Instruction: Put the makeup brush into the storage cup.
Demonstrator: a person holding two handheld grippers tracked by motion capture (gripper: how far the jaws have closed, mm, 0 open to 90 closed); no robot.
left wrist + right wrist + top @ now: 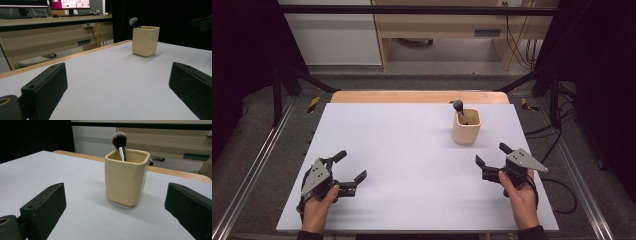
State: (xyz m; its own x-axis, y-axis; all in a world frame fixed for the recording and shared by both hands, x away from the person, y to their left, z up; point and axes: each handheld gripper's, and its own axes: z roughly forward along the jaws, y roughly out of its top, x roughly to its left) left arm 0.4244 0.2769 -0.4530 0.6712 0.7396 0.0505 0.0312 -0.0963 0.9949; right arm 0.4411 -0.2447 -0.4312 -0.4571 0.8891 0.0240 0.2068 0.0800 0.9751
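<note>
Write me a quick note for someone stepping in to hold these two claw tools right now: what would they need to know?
Left gripper: open, holding nothing, low over the near left of the white table top.
Right gripper: open, holding nothing, near right, aimed at the cup.
The cream square ceramic cup stands upright at the far right of the table. A make-up brush with a silver ferrule and dark bristles stands in it, bristles up, leaning on the rim.
Done: nothing touched.
Left: probably reaching for the cup or brush; the right gripper is nearer.

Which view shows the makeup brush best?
The right gripper view: the makeup brush stands close, bristles and metal ferrule clear, in the cream cup. The left gripper view and high view show a small dark head.
</note>
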